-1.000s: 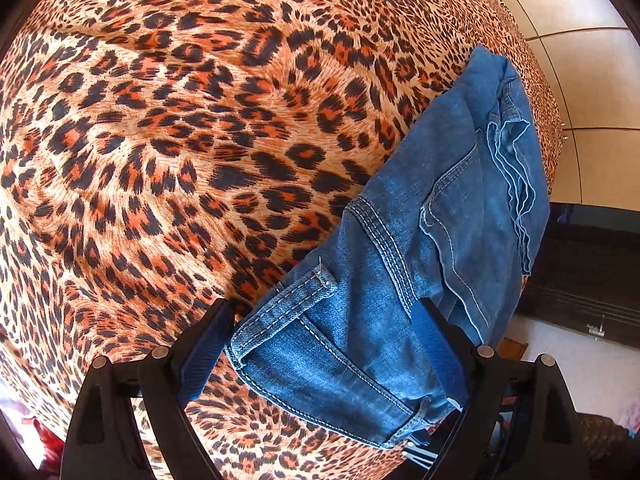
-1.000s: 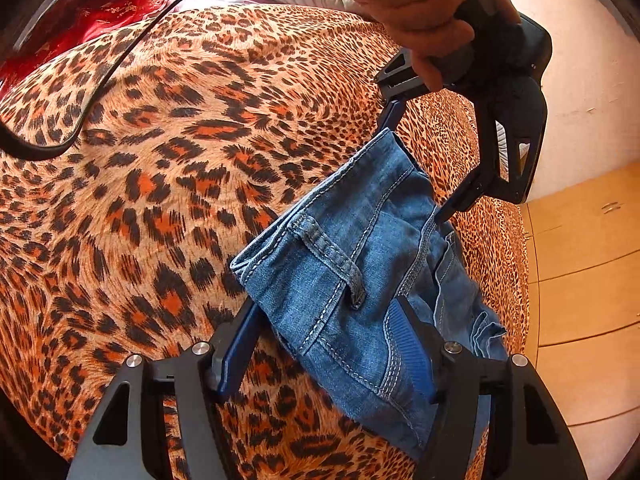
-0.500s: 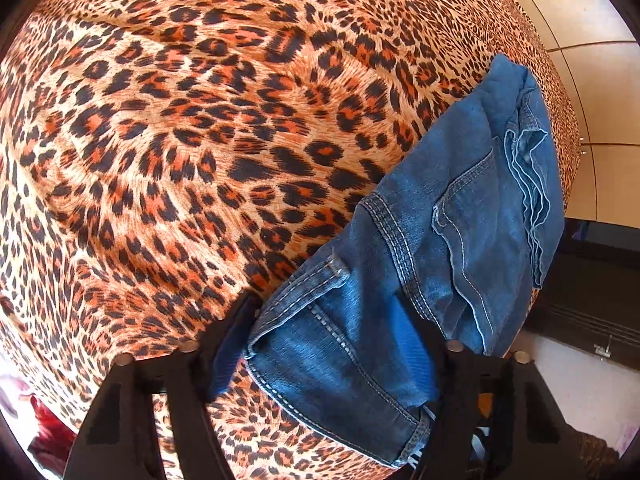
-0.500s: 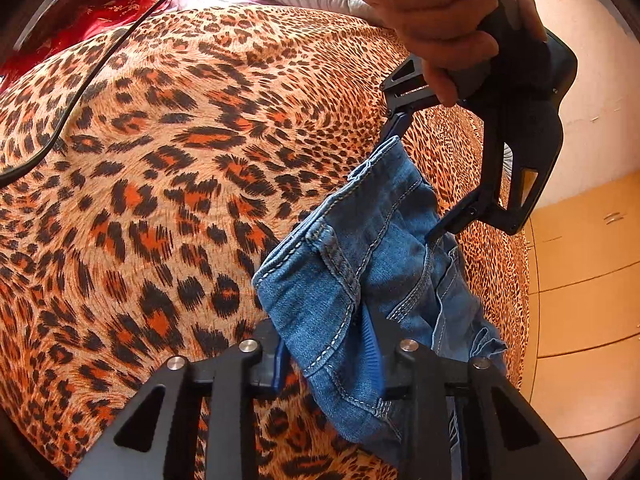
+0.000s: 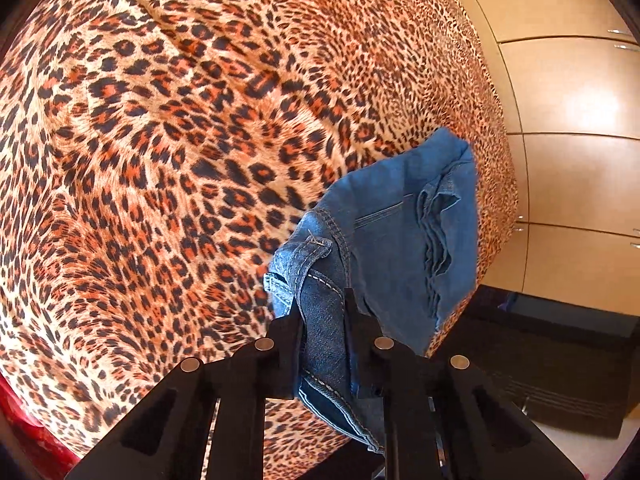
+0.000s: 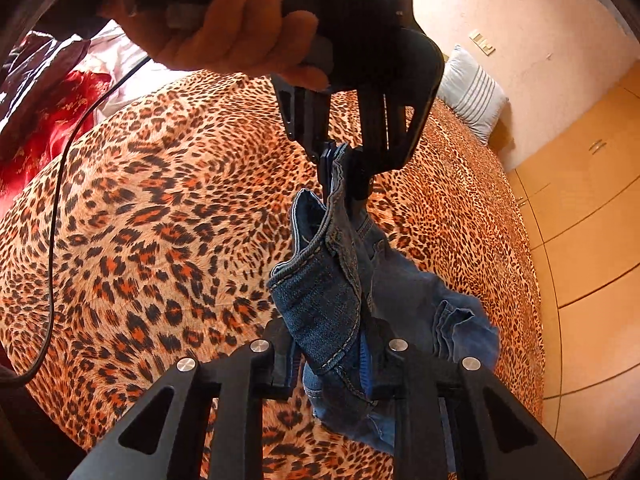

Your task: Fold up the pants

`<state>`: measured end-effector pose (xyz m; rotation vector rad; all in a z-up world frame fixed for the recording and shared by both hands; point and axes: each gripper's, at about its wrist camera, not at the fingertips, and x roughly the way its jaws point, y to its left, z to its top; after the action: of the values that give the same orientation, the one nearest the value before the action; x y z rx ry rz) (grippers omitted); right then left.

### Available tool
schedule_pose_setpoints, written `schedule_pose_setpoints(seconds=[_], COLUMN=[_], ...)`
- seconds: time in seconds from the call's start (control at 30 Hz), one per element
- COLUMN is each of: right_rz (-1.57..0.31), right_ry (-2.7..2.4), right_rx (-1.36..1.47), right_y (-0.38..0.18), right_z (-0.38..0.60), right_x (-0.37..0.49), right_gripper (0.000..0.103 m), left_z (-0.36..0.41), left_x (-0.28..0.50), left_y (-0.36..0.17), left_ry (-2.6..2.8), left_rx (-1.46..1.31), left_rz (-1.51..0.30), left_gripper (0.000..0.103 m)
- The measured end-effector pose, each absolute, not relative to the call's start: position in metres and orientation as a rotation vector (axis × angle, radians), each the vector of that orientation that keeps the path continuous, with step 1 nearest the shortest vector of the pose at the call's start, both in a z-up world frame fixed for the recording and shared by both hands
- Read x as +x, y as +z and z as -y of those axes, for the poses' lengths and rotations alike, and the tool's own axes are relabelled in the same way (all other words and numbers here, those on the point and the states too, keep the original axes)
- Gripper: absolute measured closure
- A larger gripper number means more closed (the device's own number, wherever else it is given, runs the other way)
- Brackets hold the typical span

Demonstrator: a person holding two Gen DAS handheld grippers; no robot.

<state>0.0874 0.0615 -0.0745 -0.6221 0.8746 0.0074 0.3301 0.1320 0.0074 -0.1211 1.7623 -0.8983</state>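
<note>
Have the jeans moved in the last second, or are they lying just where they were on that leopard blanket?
Yes. The jeans have been lifted off the leopard blanket, bunched between both closed hand-held grippers, their far end still trailing near the bed's edge.

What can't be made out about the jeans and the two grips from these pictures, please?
- Left wrist view: the left gripper hides the pinched part of the jeans; their lower edge runs behind its frame.
- Right wrist view: the right gripper covers its own hold; the hems are bunched, too folded to count layers.
- Both views: the bedspread under the jeans is hidden.
</note>
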Motion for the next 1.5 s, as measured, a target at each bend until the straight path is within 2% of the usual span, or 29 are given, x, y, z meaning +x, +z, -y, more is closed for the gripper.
schedule_pose_setpoints(seconds=[0.23,0.5,0.7,0.9,0.93,1.0,1.07,1.13,1.23,1.3,1.37,1.43,1.5], right_rz=[-0.82,-0.823,-0.885,-1.013,-1.033,-1.059,-1.079,-1.094,-1.095,-1.063,-1.026,-1.006,-1.015], right_ry=[-0.077,-0.169,-0.16,-0.084,-0.062,-0.024,0.034,0.072,0.116,0.126,0.131,0.151,0.194], right_rx=[-0.552,-0.319,-0.04,0.341,0.396,0.484,0.565,0.61,0.626,0.632,0.65,0.697,0.723], right_y=[-0.044,-0.031,-0.049,-0.103,-0.113,-0.126,-0.133,-0.136,-0.129,-0.118,-0.108,-0.104,-0.106], right_z=[-0.011,0.099,0.208,0.305,0.315,0.333,0.349,0.364,0.388,0.407,0.427,0.442,0.448], right_x=[0.081,0.065,0.053,0.051,0.051,0.05,0.049,0.044,0.033,0.027,0.032,0.051,0.082], right_gripper=[0.081,0.081,0.081,0.079,0.078,0.075,0.069,0.068,0.068,0.068,0.068,0.064,0.056], left_z=[-0.086,0.038,0.162,0.261,0.27,0.282,0.29,0.289,0.261,0.228,0.186,0.144,0.107], left_x=[0.322,0.293,0.257,0.228,0.225,0.22,0.219,0.219,0.229,0.237,0.244,0.247,0.245], left_y=[0.048,0.064,0.031,-0.031,-0.034,-0.035,-0.031,-0.015,0.027,0.05,0.062,0.056,0.034], left_ry=[-0.937,-0.946,-0.892,-0.748,-0.729,-0.728,-0.754,-0.782,-0.822,-0.797,-0.706,-0.606,-0.491], left_rx=[-0.142,-0.062,0.058,0.265,0.29,0.305,0.273,0.221,0.087,0.006,-0.057,-0.113,-0.198], left_rz=[-1.689,-1.666,-1.707,-1.773,-1.77,-1.763,-1.76,-1.739,-1.667,-1.591,-1.505,-1.489,-1.536], left_gripper=[0.089,0.089,0.088,0.086,0.083,0.069,0.061,0.06,0.053,0.034,0.026,0.026,0.027])
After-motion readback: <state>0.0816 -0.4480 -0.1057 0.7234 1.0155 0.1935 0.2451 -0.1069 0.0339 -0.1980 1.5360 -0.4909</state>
